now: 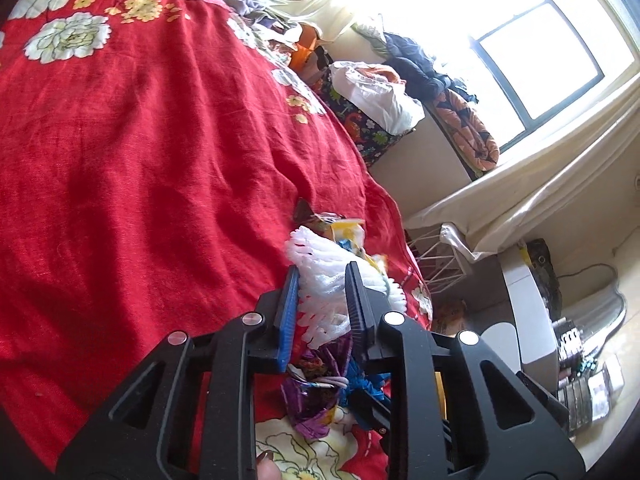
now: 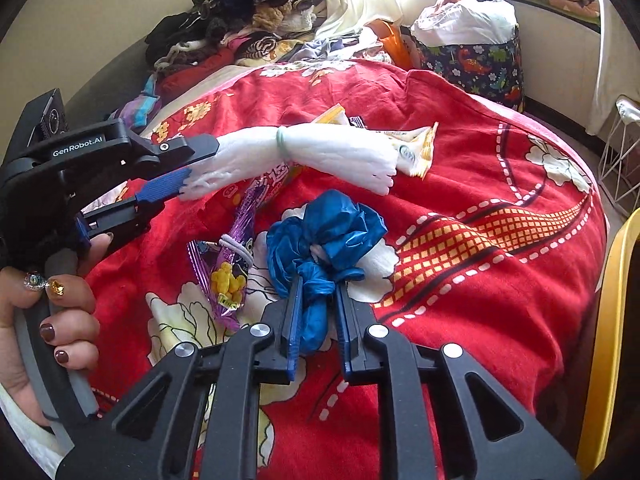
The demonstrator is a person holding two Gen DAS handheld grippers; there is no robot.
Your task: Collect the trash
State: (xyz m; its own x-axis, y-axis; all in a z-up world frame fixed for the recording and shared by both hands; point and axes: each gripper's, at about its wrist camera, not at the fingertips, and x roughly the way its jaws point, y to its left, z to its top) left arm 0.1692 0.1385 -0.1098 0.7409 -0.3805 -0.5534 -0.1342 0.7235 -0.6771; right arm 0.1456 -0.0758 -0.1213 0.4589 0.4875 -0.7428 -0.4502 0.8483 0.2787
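Right wrist view first: a dinosaur-print fabric bin [image 2: 480, 62] stands past the far edge of the red floral bedspread [image 2: 500, 200], stuffed with a white plastic bag [image 2: 468, 20]. On the bedspread lie four bits of trash: a white foam net [image 2: 320, 152], one blue crumpled bag [image 2: 324, 232], a purple snack wrapper [image 2: 228, 272], and a yellow-white wrapper [image 2: 416, 148] under the net's end. The right gripper [image 2: 318, 300] pinches the blue bag; the left gripper [image 1: 322, 280] pinches the foam net. Bare cloth spreads toward the bedspread's right edge, where a white wire basket [image 2: 620, 152] waits.
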